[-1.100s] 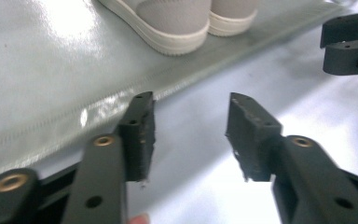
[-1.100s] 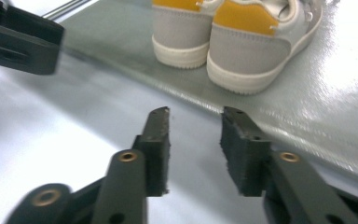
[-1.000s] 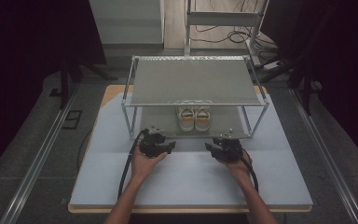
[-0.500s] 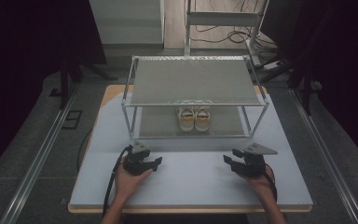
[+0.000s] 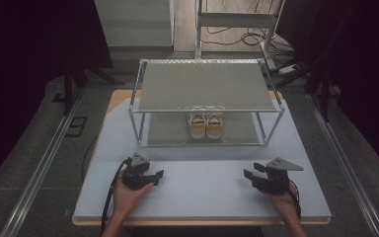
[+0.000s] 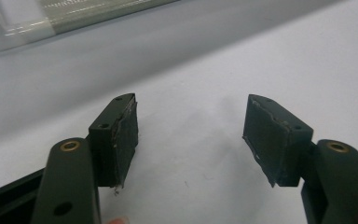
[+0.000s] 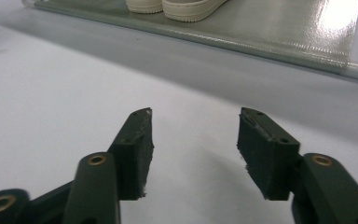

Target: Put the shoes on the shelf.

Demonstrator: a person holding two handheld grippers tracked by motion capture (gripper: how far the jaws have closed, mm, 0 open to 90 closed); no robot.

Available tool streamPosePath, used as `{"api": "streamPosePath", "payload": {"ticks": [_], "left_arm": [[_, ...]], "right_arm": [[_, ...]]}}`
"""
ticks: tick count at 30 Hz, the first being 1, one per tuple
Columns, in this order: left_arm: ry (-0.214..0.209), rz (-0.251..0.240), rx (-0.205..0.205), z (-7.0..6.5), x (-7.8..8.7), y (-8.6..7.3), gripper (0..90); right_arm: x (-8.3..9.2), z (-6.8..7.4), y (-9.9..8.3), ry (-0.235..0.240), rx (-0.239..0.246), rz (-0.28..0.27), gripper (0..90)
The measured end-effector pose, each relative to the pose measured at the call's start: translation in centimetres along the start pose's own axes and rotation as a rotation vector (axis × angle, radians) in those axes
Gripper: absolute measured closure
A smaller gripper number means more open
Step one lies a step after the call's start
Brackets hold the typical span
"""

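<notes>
Resting on rack's lower shelf, shoes well beyond left tool, right tool; both gaping, empty.

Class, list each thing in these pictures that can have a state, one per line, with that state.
Left gripper: open, nothing between its jaws, which have just been opening.
Right gripper: open, empty, jaws just been opening.
Pair of shoes: side by side on the rack's lower shelf, untouched.
Rack: upright, top shelf bare.
</notes>
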State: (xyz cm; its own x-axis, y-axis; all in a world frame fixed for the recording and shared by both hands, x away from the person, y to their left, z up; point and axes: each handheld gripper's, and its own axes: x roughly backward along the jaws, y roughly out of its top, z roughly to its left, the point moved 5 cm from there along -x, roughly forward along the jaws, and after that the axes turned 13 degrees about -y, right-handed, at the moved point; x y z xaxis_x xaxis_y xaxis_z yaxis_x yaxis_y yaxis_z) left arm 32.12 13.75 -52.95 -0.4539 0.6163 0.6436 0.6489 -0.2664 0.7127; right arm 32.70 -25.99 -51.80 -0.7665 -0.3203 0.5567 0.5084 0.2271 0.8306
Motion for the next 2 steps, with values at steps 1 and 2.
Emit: {"api": "streamPosePath", "payload": {"ticks": [1, 2], "left_arm": [[0.016, 0.007, -0.001, 0.23, -0.09, -0.12, 32.6], [0.016, 0.007, -0.001, 0.23, -0.09, -0.12, 31.4]], "right_arm": [[-0.16, 0.11, -0.06, -0.006, 0.013, 0.005, 40.1], [-0.21, 0.1, -0.08, -0.008, 0.013, 0.012, 38.8]]}}
